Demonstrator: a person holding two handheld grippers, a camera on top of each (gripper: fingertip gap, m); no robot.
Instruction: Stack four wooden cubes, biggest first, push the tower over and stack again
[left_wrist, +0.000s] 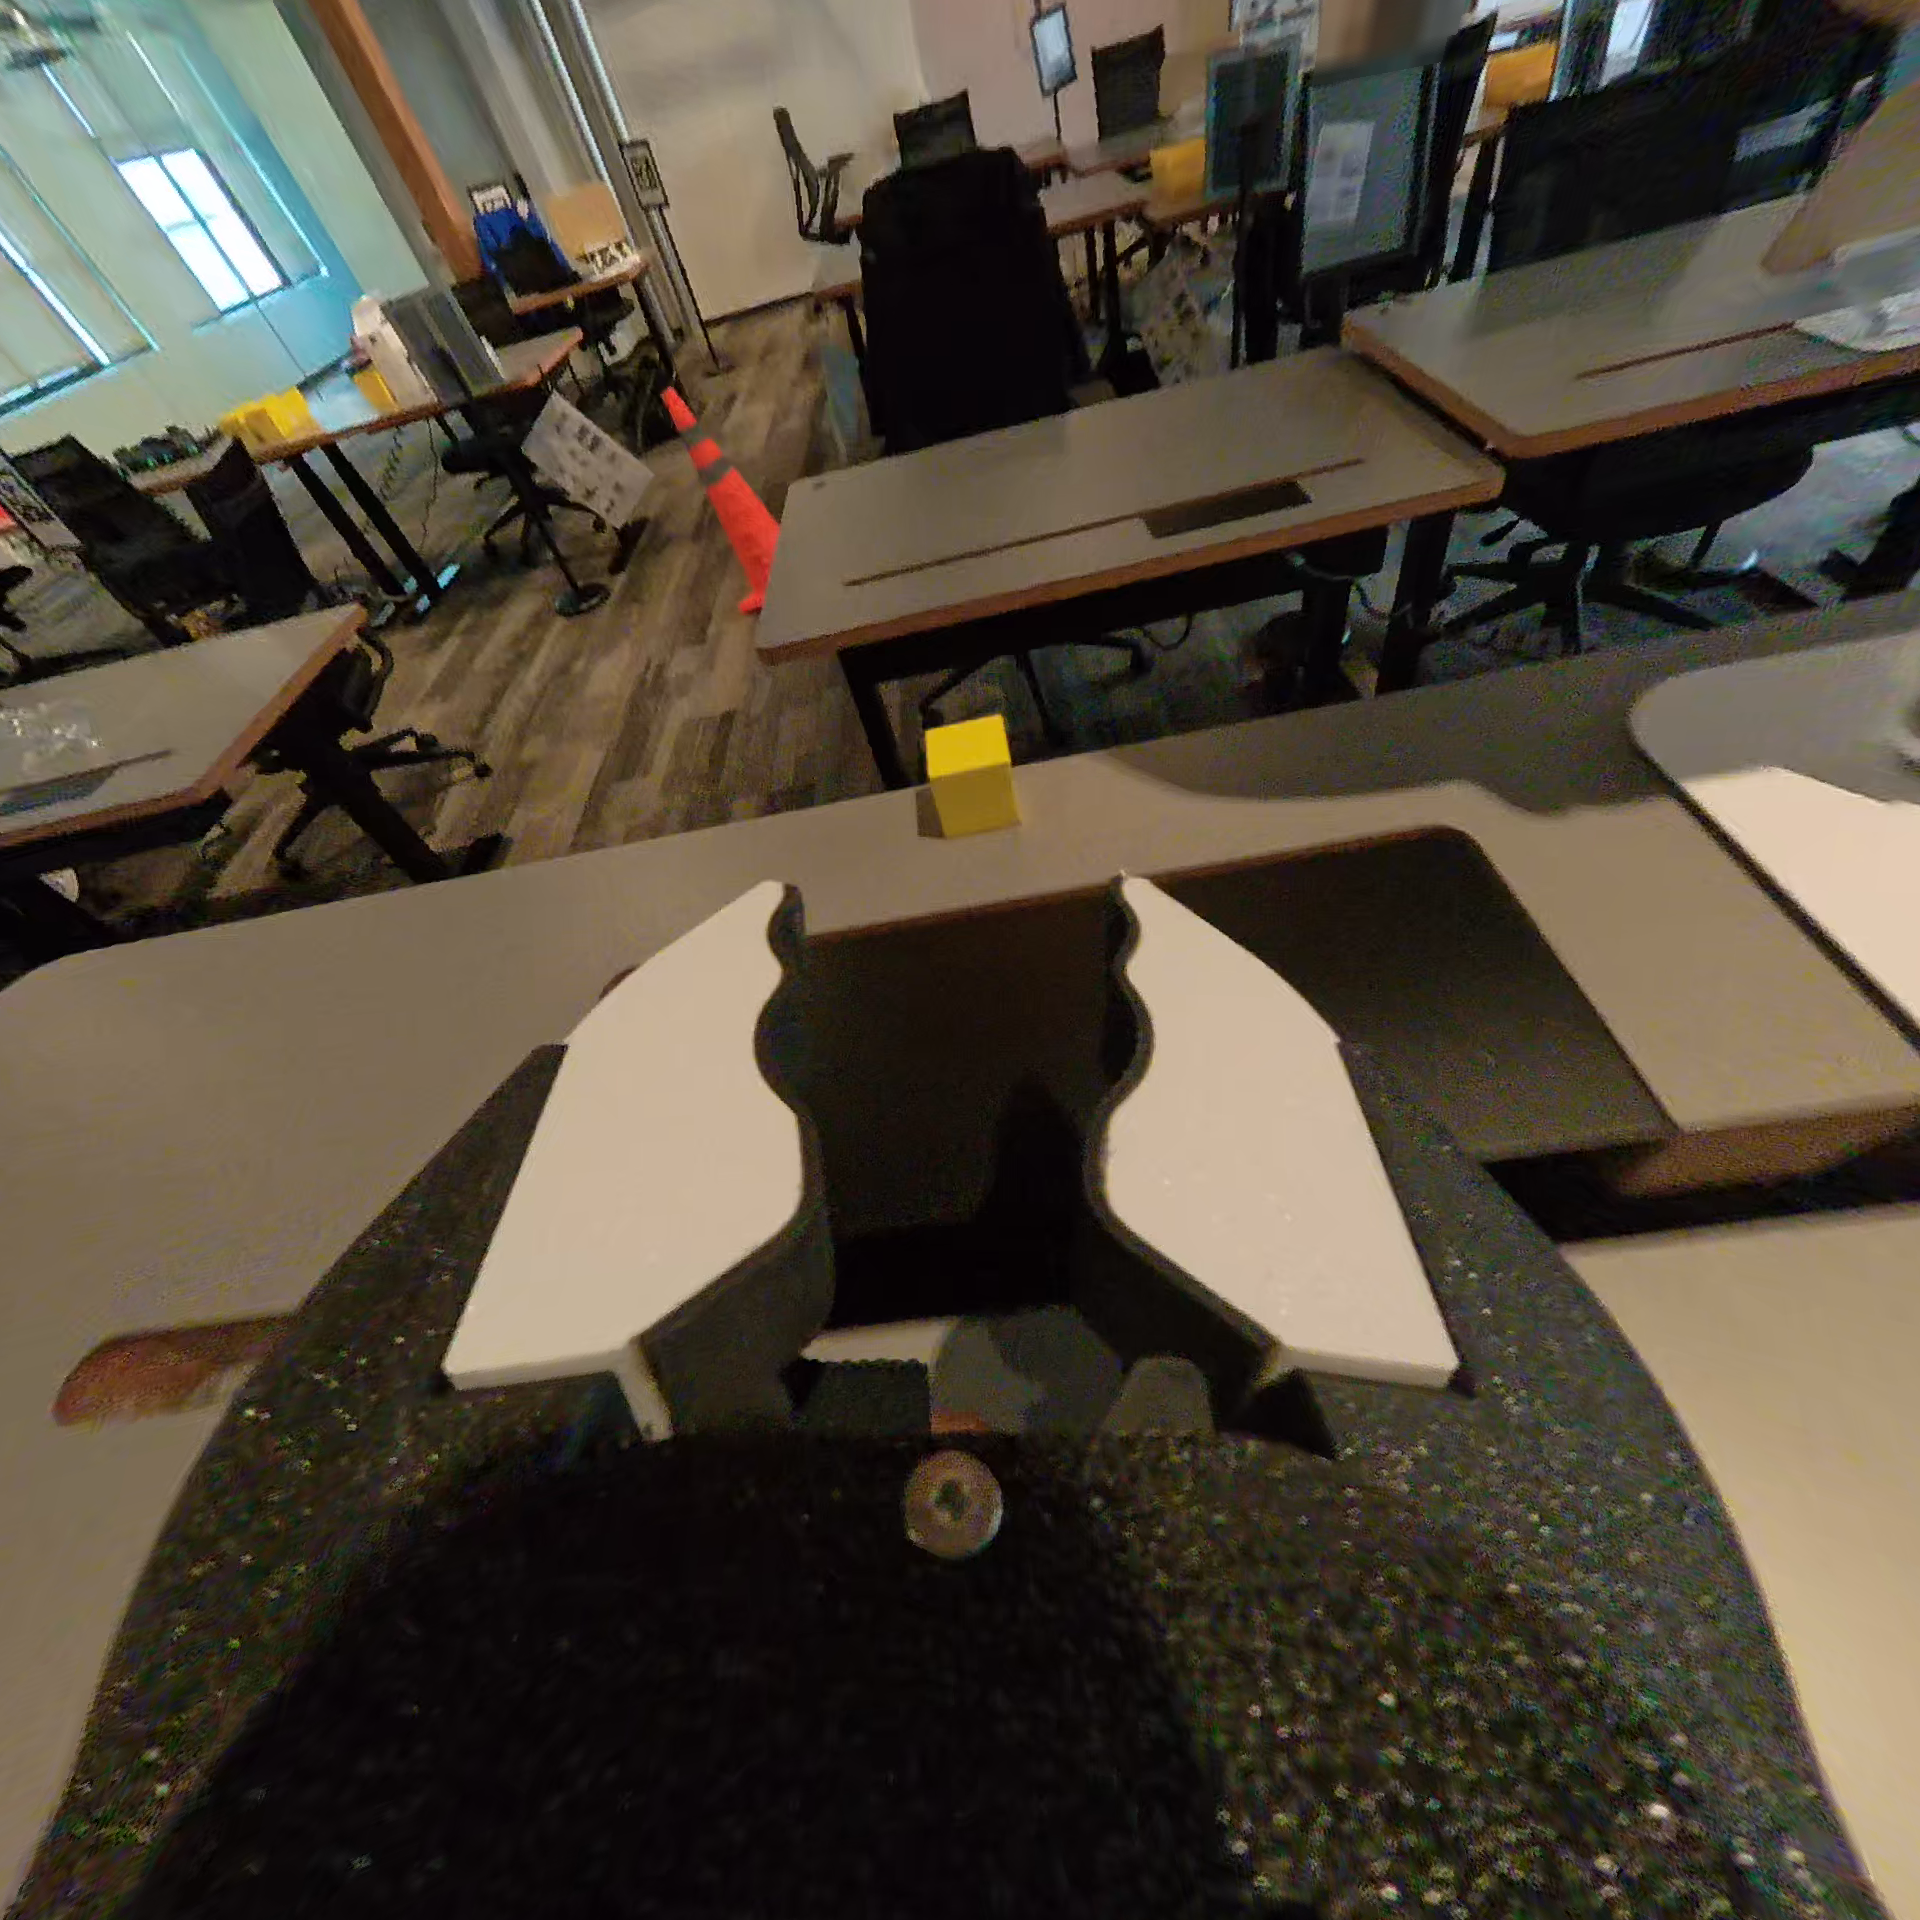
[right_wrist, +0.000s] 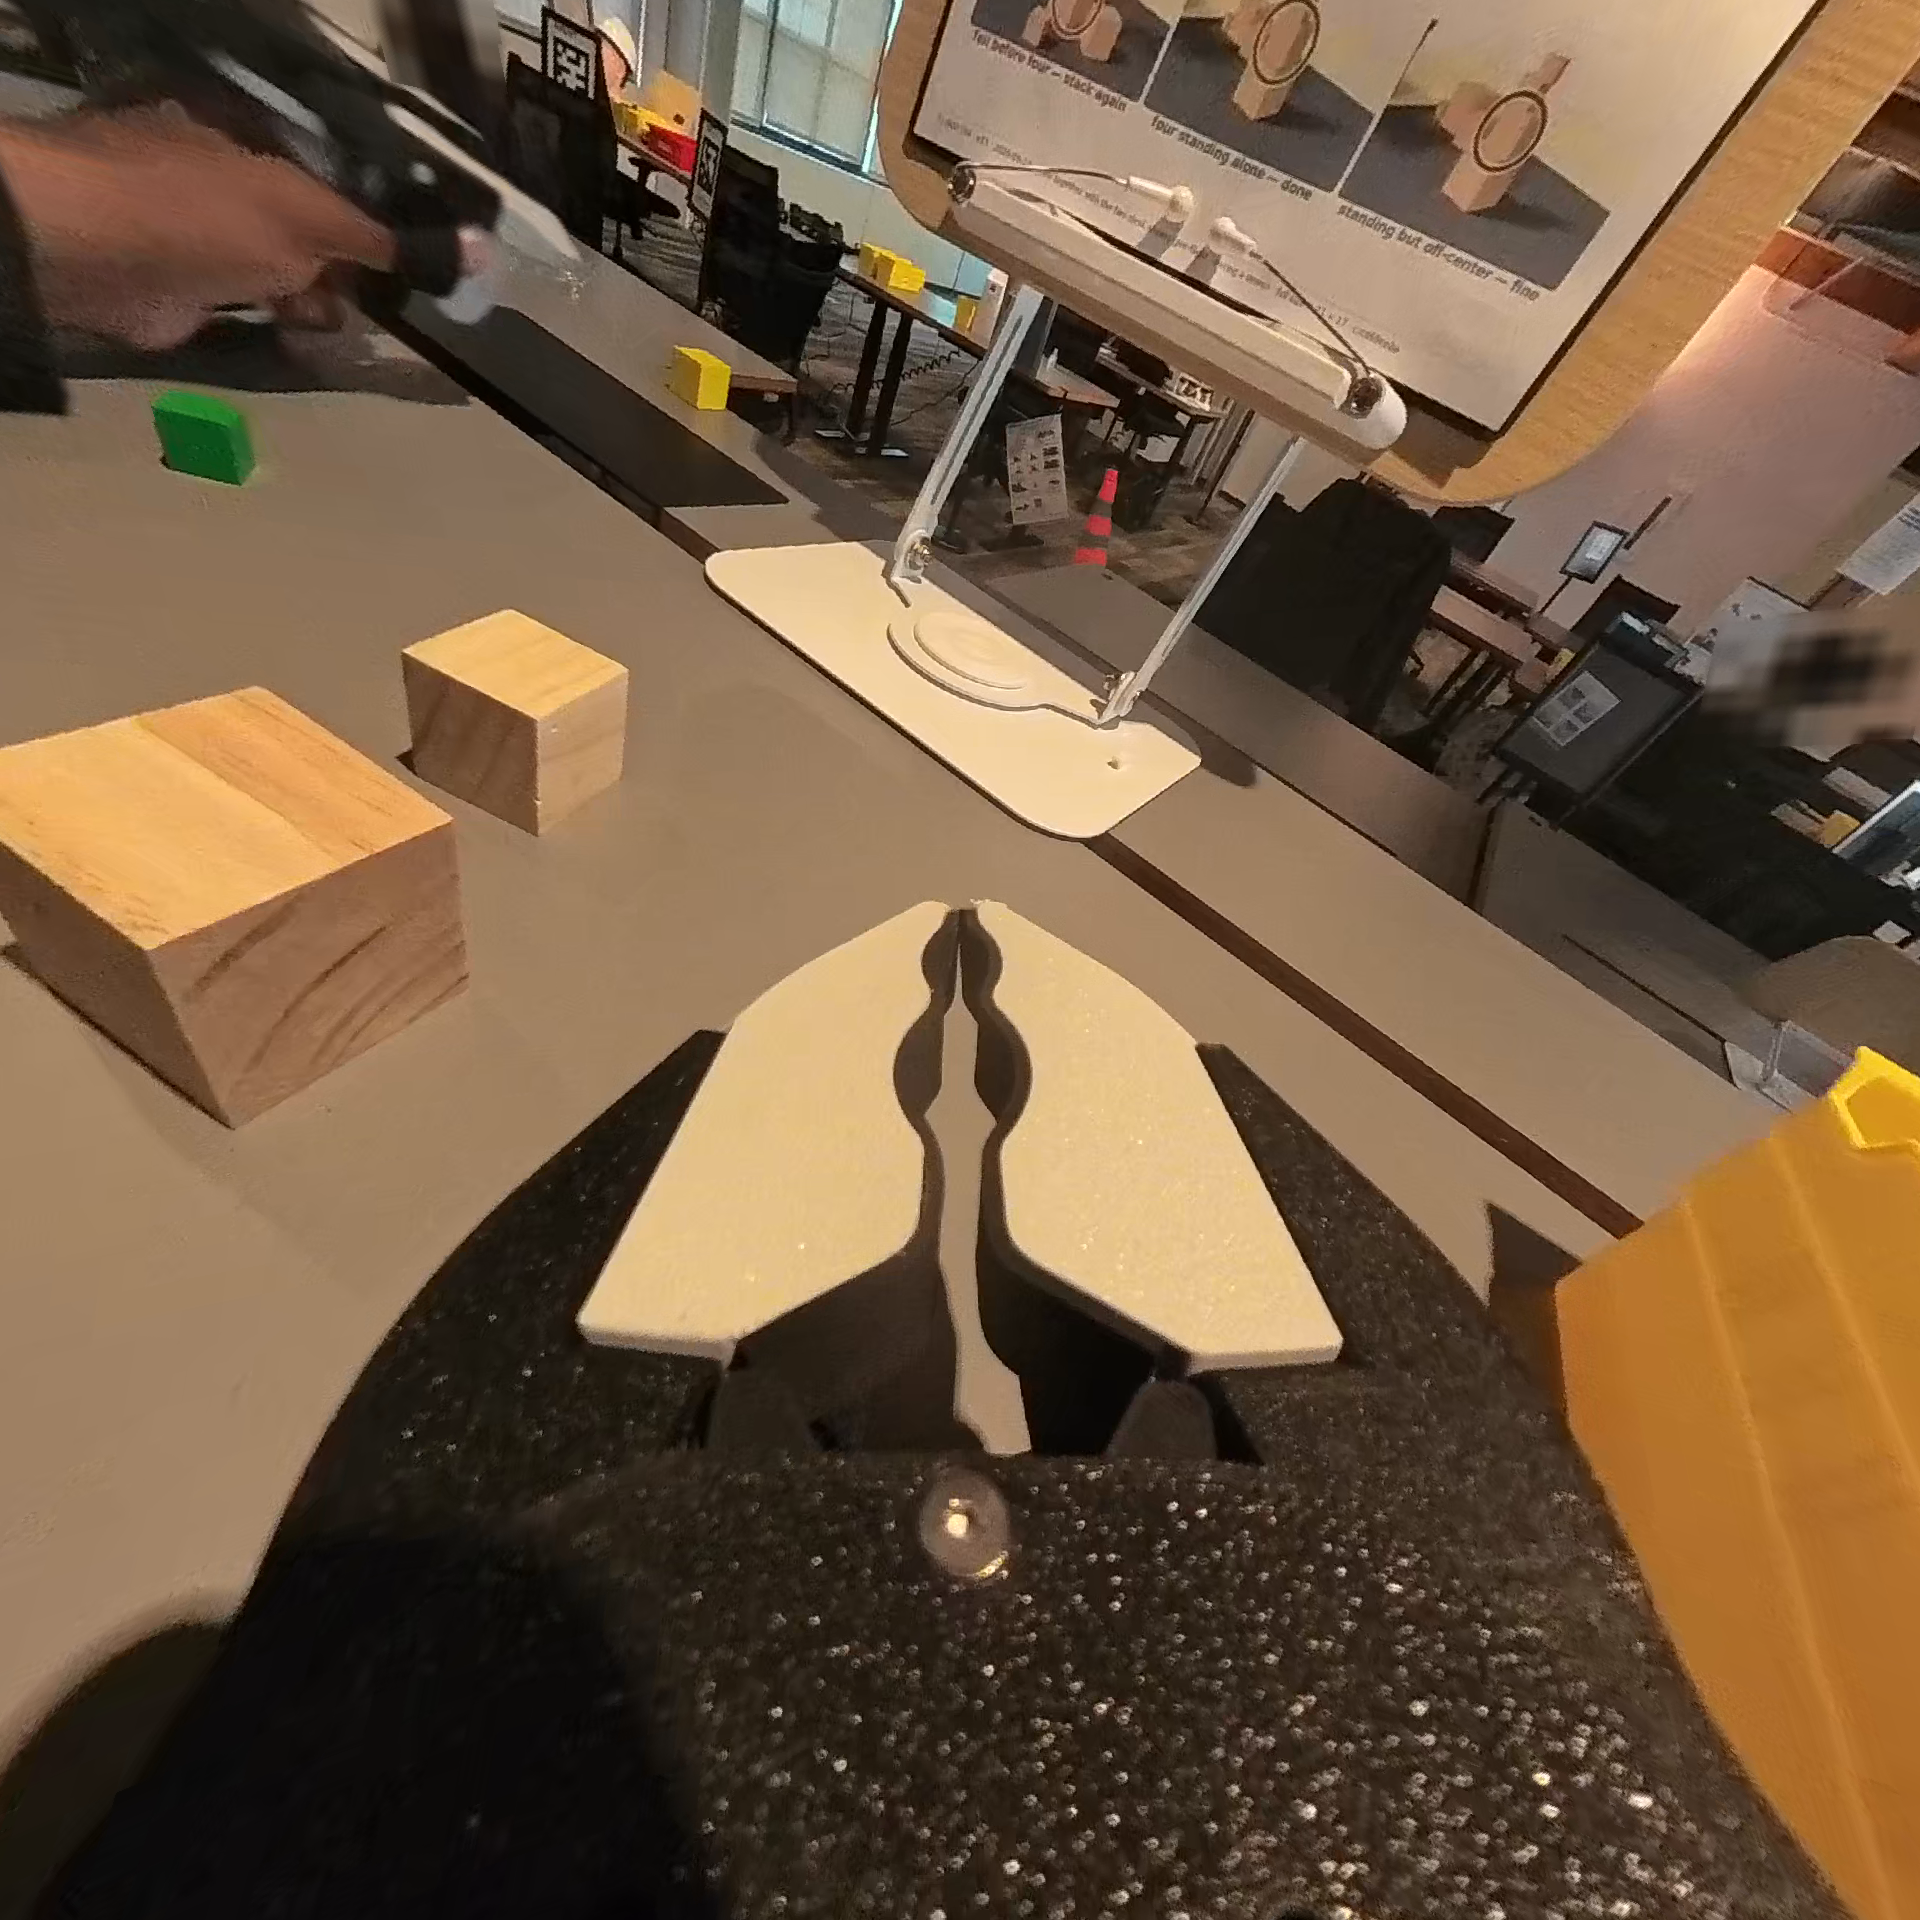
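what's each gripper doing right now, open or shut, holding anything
Left gripper: open, holding nothing, pointed at the yellow cube.
Right gripper: shut, holding nothing, over the table.

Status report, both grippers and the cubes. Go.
Left gripper open, empty, pointed at yellow cube near table edge. Right gripper shut, empty. Big wooden cube, smaller wooden cube, green cube all apart, nothing stacked. Yellow bin by right gripper.
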